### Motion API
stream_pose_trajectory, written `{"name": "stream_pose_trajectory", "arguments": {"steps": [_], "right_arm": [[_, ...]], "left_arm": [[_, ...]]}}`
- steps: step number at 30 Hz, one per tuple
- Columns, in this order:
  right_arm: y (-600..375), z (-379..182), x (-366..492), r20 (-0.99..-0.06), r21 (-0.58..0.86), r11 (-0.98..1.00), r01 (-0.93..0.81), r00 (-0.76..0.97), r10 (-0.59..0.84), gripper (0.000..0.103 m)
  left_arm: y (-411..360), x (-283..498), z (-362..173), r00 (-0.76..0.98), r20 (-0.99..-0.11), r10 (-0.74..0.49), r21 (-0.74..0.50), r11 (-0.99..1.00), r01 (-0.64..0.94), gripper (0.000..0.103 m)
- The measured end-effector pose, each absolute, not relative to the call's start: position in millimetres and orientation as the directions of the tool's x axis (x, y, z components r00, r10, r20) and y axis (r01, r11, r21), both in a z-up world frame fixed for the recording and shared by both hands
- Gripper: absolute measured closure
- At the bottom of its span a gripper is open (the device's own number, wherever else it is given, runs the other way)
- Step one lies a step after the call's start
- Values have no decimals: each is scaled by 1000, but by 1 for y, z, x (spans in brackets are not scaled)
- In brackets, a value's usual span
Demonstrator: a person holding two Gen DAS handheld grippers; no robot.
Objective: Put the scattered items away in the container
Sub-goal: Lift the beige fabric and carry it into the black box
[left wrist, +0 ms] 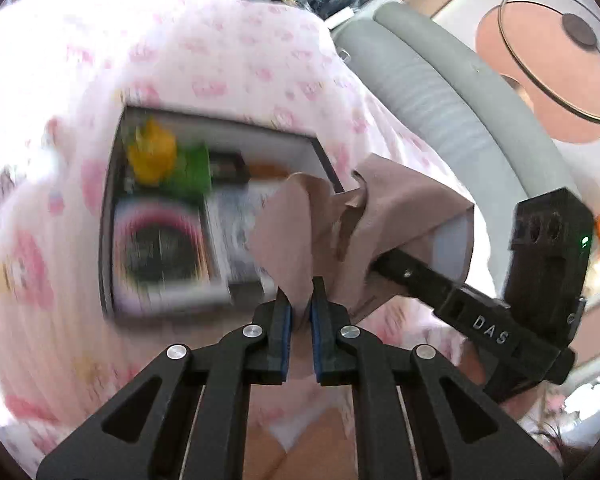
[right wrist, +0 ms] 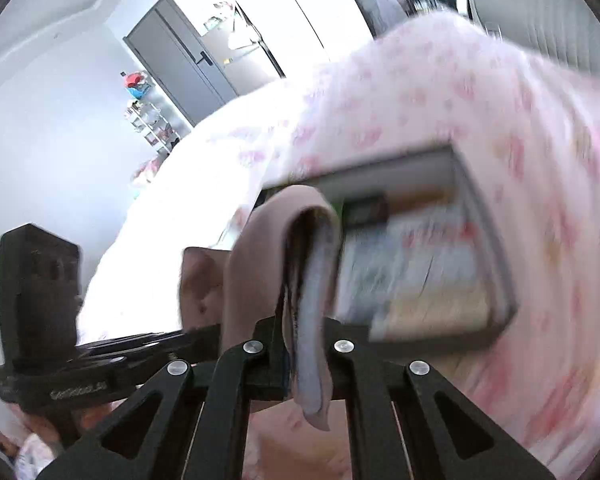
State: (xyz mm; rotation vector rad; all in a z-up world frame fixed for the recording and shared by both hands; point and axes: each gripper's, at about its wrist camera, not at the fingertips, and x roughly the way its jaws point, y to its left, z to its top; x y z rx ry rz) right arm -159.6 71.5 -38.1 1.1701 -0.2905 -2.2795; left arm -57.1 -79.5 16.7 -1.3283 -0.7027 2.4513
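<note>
A dusty-pink cloth (left wrist: 332,224) hangs stretched between both grippers, above the near right corner of an open dark-rimmed box (left wrist: 112,184). My left gripper (left wrist: 300,300) is shut on one edge of the cloth. My right gripper (right wrist: 300,320) is shut on the other edge of the cloth (right wrist: 260,248), which drapes over its fingers. The box (right wrist: 488,240) lies on a pink-patterned bedsheet (left wrist: 220,60) and holds a yellow toy (left wrist: 152,152), a green item (left wrist: 192,168) and printed packs. In the left wrist view the right gripper (left wrist: 440,284) shows at the right.
A grey padded headboard (left wrist: 440,92) curves behind the bed. A round pink table (left wrist: 548,68) stands at the far right. In the right wrist view a grey door (right wrist: 180,60) and a small shelf (right wrist: 148,116) stand by the white wall.
</note>
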Motion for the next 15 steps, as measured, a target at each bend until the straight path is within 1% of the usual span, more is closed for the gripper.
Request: {"name": "stream_pose_trajectory", "arguments": {"steps": [2,4,5,6,7,8,9,10,11,12,13,15], "right_arm": [[71,-37,-193,-714,361,-857,368,-482,-508,99],[64,-52,-222,-779,288,-893,346,-458,-429,98],[66,-71,-237,-813,283,-903,325,-418,-405,98],[84,-81,-232,-826,297,-906,300,-395,-401,98],[91,-102,-240,-846,326,-910,257,-349,-402,98],[100,-113,-245,-861,343,-913,220,-316,-399,98],[107,-125,-247,-880,348,-921,177,-276,-386,97],[109,-130,-248,-886,350,-922,167,-262,-384,97],[111,-127,-243,-878,362,-916,173,-265,-398,96],[115,-119,-232,-872,367,-913,177,-277,-404,93],[116,-113,-230,-862,366,-913,180,-303,-406,88],[131,-102,-214,-838,352,-914,204,-366,-404,81]], "left_arm": [[-74,-88,5,-530,-747,402,-499,-865,47,96],[-74,-111,-16,-487,-798,354,-457,-883,106,96],[-75,-129,-35,-471,-820,325,-433,-891,139,94],[-75,-138,-46,-453,-843,290,-399,-902,167,88],[-75,-143,-61,-422,-871,251,-355,-916,188,85],[-73,-148,-79,-377,-900,218,-310,-929,202,84],[-76,-150,-88,-355,-912,205,-291,-934,209,83],[-77,-151,-92,-346,-916,202,-288,-933,217,82],[-80,-154,-97,-353,-912,208,-300,-926,229,76],[-83,-151,-96,-365,-907,209,-309,-920,243,65],[-86,-149,-95,-384,-901,202,-316,-912,262,62],[-85,-157,-104,-402,-892,206,-324,-911,253,61]]}}
